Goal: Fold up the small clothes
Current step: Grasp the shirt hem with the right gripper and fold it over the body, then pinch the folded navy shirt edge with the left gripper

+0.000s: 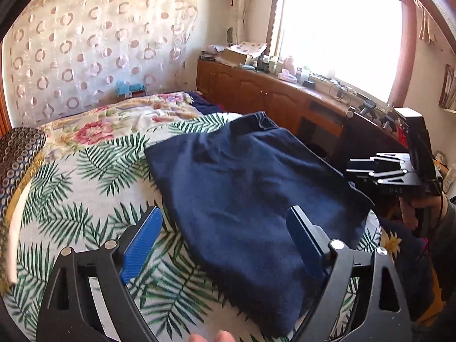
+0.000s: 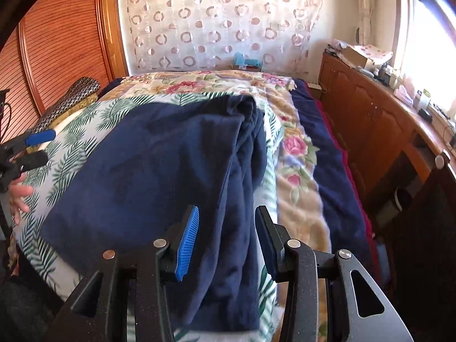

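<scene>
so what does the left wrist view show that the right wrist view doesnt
Only the left wrist view shows the bright window and the right gripper from the side. Only the right wrist view shows the slatted wooden door and the left gripper from the side, at the frame's left edge. Both show the navy garment lying on the palm-leaf sheet, the circle-patterned curtain and the wooden cabinets. Both grippers are open, holding nothing.

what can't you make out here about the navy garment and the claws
1. Navy garment: what kind of clothing it is. It lies folded, so its shape is hidden in both views.
2. Its near edge: the right wrist view cuts it off at the bottom, behind the right claw.
3. Right claw's fingers in the left wrist view: turned away, only the body shows.
4. Sill clutter: too small, washed out by window glare.
5. Left claw: open, contact with cloth unclear.
</scene>
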A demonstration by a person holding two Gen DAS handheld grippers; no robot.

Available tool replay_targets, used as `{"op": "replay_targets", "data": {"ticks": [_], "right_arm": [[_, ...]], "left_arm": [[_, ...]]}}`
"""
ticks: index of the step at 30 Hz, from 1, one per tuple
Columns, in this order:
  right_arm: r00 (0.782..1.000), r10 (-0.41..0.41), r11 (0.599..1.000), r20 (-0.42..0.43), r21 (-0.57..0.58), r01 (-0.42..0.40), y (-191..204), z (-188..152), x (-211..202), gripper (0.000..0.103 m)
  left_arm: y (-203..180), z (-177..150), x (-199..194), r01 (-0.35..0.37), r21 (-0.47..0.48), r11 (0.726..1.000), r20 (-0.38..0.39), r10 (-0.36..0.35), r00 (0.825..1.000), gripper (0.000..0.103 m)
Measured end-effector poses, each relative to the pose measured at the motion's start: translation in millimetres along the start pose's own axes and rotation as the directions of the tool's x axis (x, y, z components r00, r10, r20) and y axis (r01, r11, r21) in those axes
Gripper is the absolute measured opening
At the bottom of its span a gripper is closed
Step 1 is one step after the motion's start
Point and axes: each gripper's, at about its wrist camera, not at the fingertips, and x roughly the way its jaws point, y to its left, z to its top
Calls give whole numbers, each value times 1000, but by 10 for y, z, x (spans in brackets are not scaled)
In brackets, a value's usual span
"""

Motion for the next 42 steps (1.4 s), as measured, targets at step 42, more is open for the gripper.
{"op": "replay_targets", "data": {"ticks": [42], "right_arm": [[1000,13,995,7,94,-13,-20,-515,-185,4]], "left_arm": [[-110,-748,103,-29,-51,998,-197,19,980,89]]}}
